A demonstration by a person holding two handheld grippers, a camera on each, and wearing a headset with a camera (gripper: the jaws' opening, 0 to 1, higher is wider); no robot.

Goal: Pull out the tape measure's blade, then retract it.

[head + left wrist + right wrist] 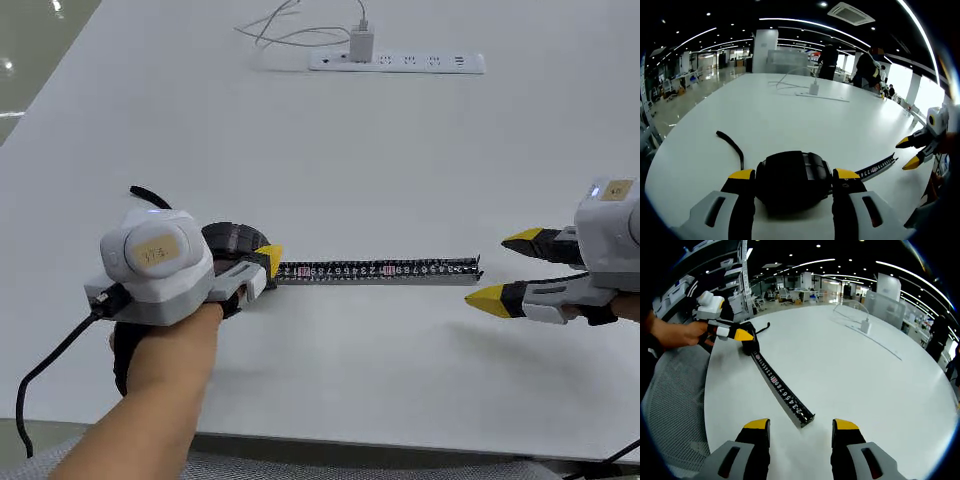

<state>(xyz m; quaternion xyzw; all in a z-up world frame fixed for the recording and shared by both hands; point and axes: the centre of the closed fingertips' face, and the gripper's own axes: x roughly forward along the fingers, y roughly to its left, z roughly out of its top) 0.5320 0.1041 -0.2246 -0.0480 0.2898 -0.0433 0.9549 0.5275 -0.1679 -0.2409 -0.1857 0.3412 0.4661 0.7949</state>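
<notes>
1. On the white table (400, 150), a black tape measure (792, 182) is clamped between the yellow-tipped jaws of the left gripper (794, 174), which are closed against the two sides of its ribbed, rounded case.
2. The blade (380, 269) is drawn out flat along the tabletop. It is dark with pale numerals, and the digits 2 to 9 can be read in the right gripper view.
3. A beige sticker (158, 252) is seen on the left gripper's white housing. Its writing is possibly a number but is too blurred to read.
4. The right gripper (498, 269) is held wide open with nothing gripped. The blade's hooked tip lies just in front of its jaws, apart from them.
5. A thin black strap (732, 145) is trailed from the case across the table.
6. A white power strip (400, 61) with a plugged-in charger (361, 43) and a looped white cable (290, 30) is set at the far side.
7. A large open-plan hall with strip ceiling lights and glossy floors is seen beyond.
</notes>
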